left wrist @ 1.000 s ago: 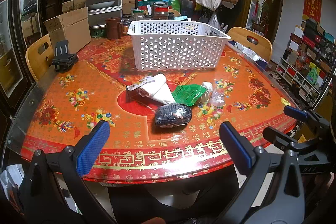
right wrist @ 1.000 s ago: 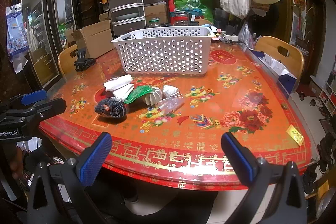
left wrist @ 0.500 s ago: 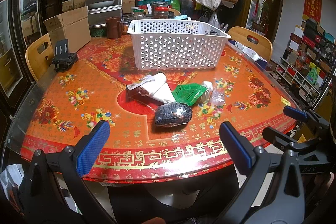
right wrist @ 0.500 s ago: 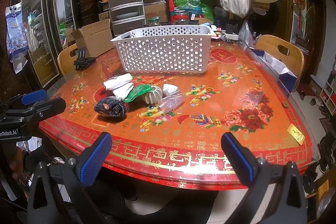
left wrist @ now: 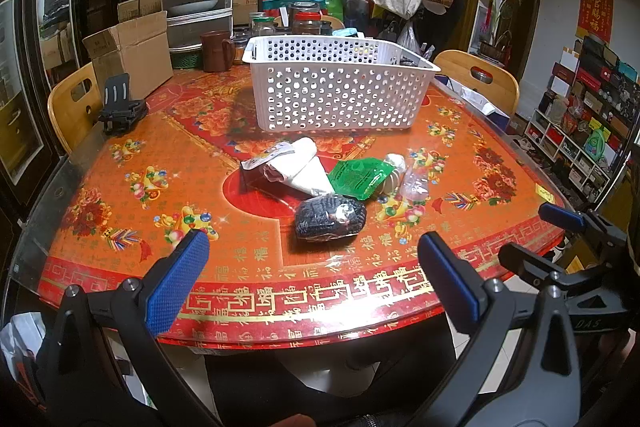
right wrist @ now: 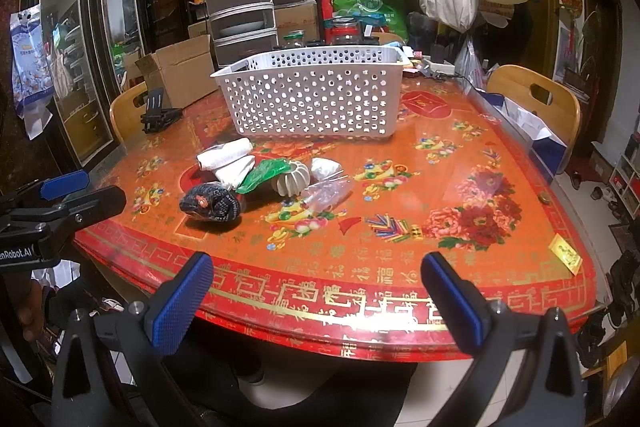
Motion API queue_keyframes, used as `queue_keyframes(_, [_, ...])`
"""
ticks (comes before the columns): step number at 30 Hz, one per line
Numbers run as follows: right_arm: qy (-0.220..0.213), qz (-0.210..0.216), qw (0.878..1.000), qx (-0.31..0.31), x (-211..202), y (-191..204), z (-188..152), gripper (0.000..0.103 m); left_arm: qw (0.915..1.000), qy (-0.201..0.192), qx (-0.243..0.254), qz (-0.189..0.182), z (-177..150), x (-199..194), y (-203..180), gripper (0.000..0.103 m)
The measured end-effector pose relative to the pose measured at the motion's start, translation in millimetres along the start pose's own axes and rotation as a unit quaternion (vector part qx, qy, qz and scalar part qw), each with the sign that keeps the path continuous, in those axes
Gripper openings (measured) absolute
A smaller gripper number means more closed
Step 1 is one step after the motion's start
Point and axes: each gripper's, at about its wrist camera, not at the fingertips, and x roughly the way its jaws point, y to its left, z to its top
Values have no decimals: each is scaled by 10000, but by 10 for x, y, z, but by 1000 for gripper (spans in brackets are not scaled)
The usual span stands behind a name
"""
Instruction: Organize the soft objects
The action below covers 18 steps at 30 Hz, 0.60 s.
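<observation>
both grippers, left gripper (left wrist: 312, 283) and right gripper (right wrist: 316, 291), hang spread and empty at the table edge, dark knit toy (left wrist: 330, 218) just ahead.

white perforated basket (left wrist: 340, 87), red floral table (left wrist: 160, 167)

You had even, warm indoor light from overhead in both views. The glossy red-and-orange patterned tabletop (right wrist: 460, 163) threw white glare near its front edge in your right wrist view (milder on the left). The dark knitted bundle (left wrist: 330, 217) cast a soft shadow. Fisheye bending curved the edges, corners fell black, and focus stayed fairly sharp.
</observation>
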Motion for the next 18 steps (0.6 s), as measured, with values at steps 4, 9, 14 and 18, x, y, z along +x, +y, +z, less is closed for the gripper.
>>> queue_keyframes(4, [41,37,10000,38,43,-3,-11,103,10000,-11,19,-78,-32,19,-3,103])
queue_keyframes(9, [101,73,9999,63,230,-27,9,103,9998,-177,66,95,-82,167,30,103])
queue_keyframes(14, [233,-65,9997,104,524,-108,38,103,9991,-55,30,408,-117,475,116,103])
queue_keyframes(18, [433,7,9990,116,788,-140,61,103,9991,383,-43,176,-150,775,214,103])
